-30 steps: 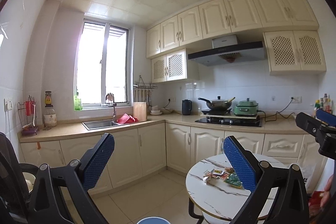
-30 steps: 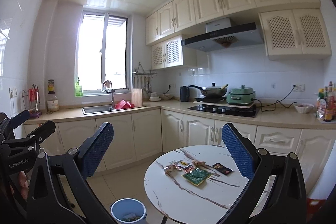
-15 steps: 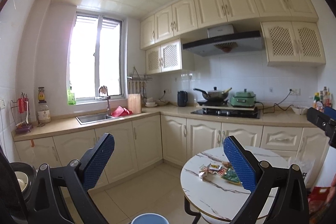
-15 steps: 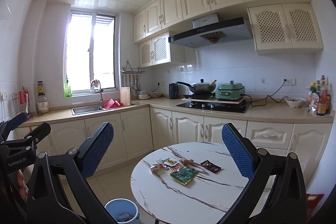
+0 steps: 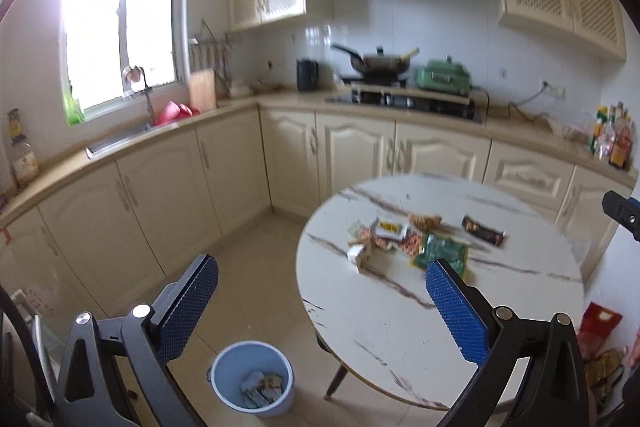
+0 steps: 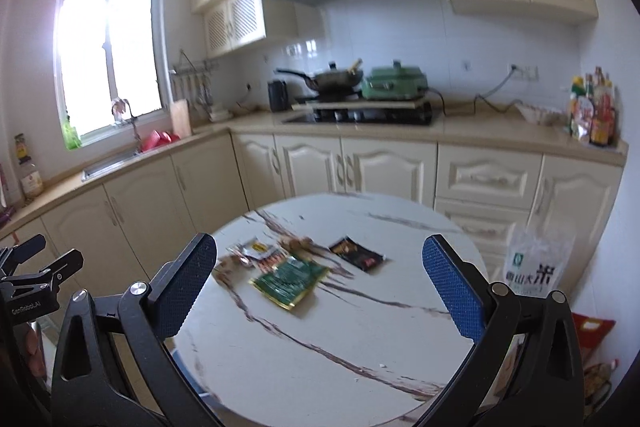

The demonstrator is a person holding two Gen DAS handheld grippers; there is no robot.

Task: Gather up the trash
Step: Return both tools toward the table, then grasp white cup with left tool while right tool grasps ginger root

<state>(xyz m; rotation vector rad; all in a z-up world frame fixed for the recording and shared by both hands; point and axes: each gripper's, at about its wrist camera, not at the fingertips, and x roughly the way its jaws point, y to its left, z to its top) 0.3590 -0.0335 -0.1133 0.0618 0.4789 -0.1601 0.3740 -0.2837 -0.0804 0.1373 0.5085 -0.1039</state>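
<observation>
Several snack wrappers (image 5: 404, 241) lie in a cluster on the round marble table (image 5: 400, 323). A green wrapper (image 6: 290, 277) and a dark wrapper (image 6: 357, 253) stand out in the right wrist view, on the same table (image 6: 304, 359). A light blue bin (image 5: 253, 378) with some trash in it stands on the floor left of the table. My left gripper (image 5: 320, 311) is open and empty, above the table's near left edge. My right gripper (image 6: 320, 291) is open and empty, above the table, short of the wrappers.
Cream kitchen cabinets (image 5: 224, 163) and a counter run behind the table, with a sink (image 5: 120, 141), a stove with a wok (image 5: 380, 63) and a green cooker (image 6: 396, 83). A rice bag (image 6: 538, 263) stands on the floor right of the table.
Both grippers have tilted downward and moved closer to the table. The table, wrappers and bin now fill more of each view. Both grippers stay open.
</observation>
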